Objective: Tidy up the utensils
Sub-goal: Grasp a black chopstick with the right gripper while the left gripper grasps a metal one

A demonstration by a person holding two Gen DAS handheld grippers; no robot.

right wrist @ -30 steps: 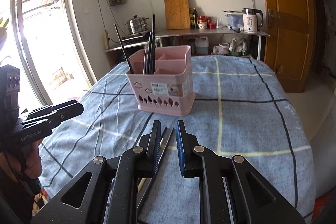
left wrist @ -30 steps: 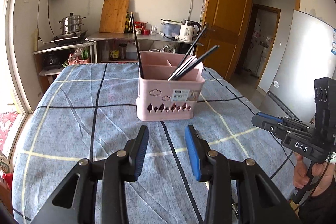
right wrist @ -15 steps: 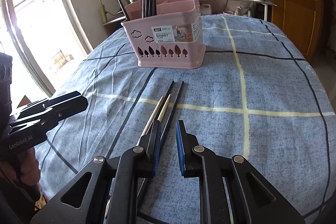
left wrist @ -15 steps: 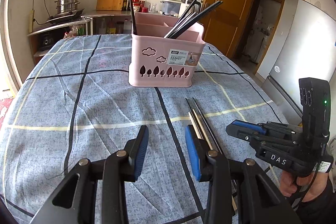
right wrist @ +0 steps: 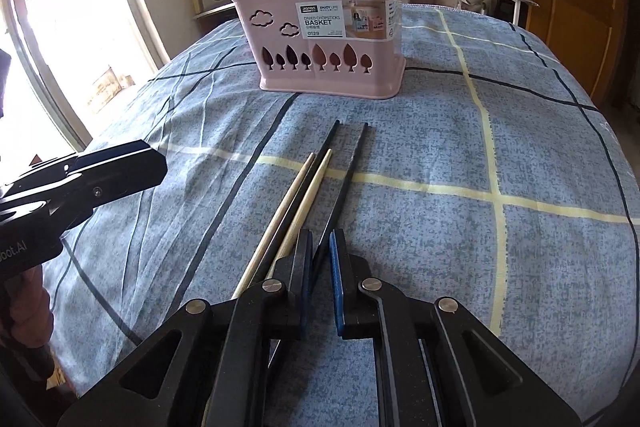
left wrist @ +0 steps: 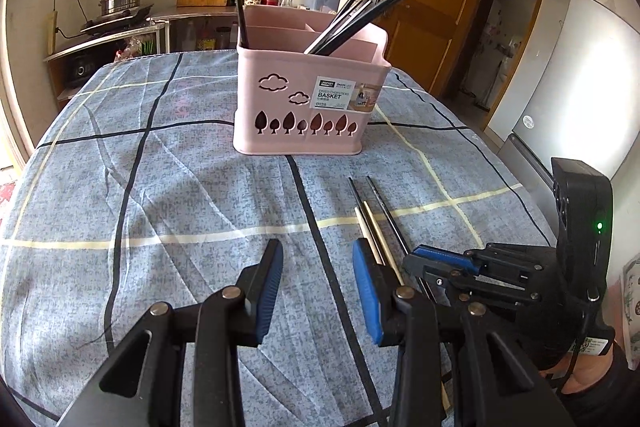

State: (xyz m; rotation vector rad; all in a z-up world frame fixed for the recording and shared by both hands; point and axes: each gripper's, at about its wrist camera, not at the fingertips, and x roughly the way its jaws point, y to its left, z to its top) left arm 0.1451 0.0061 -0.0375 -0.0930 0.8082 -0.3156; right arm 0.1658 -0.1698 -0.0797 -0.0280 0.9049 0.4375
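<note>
Basket: pink basket (left wrist: 304,103) stands upper centre on the blue checked cloth (left wrist: 180,187), dark chopsticks upright inside.
Loose chopsticks: two pale (right wrist: 298,187) and two black (right wrist: 346,173) lie side by side at mid-frame, below the basket.
Right gripper (right wrist: 320,279): low over the pile, jaws narrowly parted astride one black stick, not clamped.
Left gripper (left wrist: 318,291): released, jaws wide, bottom centre above bare cloth.

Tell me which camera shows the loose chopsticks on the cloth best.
The right wrist view: the chopsticks lie in the open, two pale and two dark, running under the right gripper. In the left wrist view only their tips show; the grippers cover the rest.
</note>
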